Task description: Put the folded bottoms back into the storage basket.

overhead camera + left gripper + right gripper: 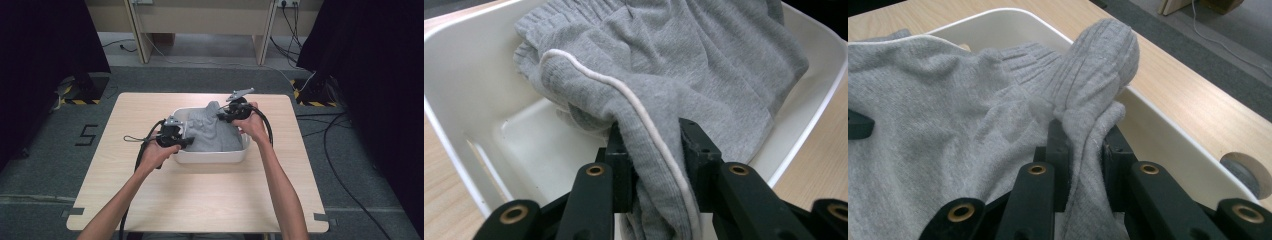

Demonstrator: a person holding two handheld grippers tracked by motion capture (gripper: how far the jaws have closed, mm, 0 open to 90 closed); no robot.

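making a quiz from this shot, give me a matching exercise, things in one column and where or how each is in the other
Things:
1. garment
2. tub
3. left tool
4. right tool

Descriptions:
a. white, stands on the wooden table
b. shut on a ribbed fold
c. grey, lies in the tub
d. shut on an edge with white piping

Pairs: 1-c, 2-a, 3-d, 4-b

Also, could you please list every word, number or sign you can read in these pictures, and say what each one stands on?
"5": a dark numeral on the grey floor left of the table.
Black-and-yellow hazard stripes, without lettering: on the stand bases on the floor at both far corners.
No readable text on the grey garment or the white tub.
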